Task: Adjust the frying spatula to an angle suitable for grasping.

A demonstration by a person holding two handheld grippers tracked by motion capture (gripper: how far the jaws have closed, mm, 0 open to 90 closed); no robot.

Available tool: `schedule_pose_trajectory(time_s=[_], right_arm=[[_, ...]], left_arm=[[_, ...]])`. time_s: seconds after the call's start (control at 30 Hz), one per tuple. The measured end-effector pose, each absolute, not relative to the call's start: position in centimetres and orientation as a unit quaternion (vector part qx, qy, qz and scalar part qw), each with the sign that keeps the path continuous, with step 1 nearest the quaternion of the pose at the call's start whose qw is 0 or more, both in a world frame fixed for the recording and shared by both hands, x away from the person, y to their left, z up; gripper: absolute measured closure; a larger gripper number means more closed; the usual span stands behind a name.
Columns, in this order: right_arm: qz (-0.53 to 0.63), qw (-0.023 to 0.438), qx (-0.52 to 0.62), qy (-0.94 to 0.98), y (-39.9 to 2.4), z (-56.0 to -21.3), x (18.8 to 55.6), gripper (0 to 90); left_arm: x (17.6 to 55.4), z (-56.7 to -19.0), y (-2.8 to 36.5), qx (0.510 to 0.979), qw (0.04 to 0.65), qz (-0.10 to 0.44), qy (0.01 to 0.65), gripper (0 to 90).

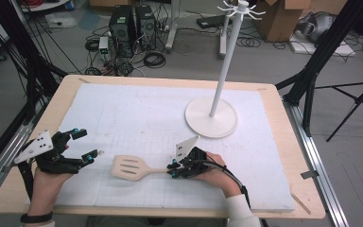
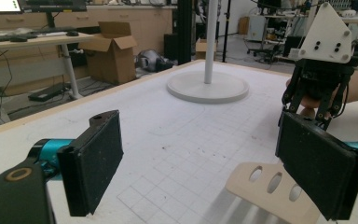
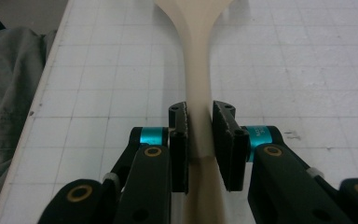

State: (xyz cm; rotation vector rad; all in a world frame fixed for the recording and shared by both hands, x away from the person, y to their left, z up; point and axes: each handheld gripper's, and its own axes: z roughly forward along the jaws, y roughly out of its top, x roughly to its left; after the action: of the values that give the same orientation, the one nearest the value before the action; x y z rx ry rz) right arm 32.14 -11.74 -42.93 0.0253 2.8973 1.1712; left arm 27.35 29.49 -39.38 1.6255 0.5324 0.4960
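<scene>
Between the right gripper's (image 3: 200, 135) jaws the slotted spatula (image 1: 131, 168) is being pinched by its handle — blade lying on the white mat (image 1: 137, 118), likely for lifting toward the hook stand (image 1: 211, 117) — while the left gripper (image 1: 86, 145) is waiting agape beside it

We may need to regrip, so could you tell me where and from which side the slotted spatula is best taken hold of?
Grip the spatula by its narrow handle, coming from the handle end, as the right gripper does: the handle fits between the jaws, whereas the slotted blade is wide and flat.
</scene>
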Motion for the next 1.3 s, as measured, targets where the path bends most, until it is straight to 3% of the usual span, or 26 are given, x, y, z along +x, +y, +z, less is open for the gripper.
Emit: schedule_pose_trajectory(time_s=[0.4, 0.53, 0.73, 0.93, 1.3], right_arm=[[0.365, 0.000, 0.009, 0.931, -11.4, -43.5, 32.2, 75.6], [0.381, -0.016, 0.024, 0.924, -11.7, -43.1, 32.2, 62.3], [0.428, 0.003, 0.064, 0.902, -13.8, -41.6, 32.1, 48.0], [0.487, 0.055, 0.166, 0.856, -17.5, -40.5, 31.4, 39.1], [0.521, 0.213, 0.318, 0.763, -23.6, -40.8, 28.8, 29.3]], left_arm=[[27.7, -40.0, 28.7, 0.724, 0.618, 0.208, 0.227, 15.0], [27.7, -40.0, 28.7, 0.724, 0.618, 0.206, 0.228, 15.1], [27.7, -39.9, 28.8, 0.723, 0.619, 0.206, 0.227, 15.1], [28.0, -40.1, 28.8, 0.727, 0.616, 0.204, 0.224, 15.0], [28.6, -40.7, 29.3, 0.723, 0.614, 0.207, 0.241, 15.1]])
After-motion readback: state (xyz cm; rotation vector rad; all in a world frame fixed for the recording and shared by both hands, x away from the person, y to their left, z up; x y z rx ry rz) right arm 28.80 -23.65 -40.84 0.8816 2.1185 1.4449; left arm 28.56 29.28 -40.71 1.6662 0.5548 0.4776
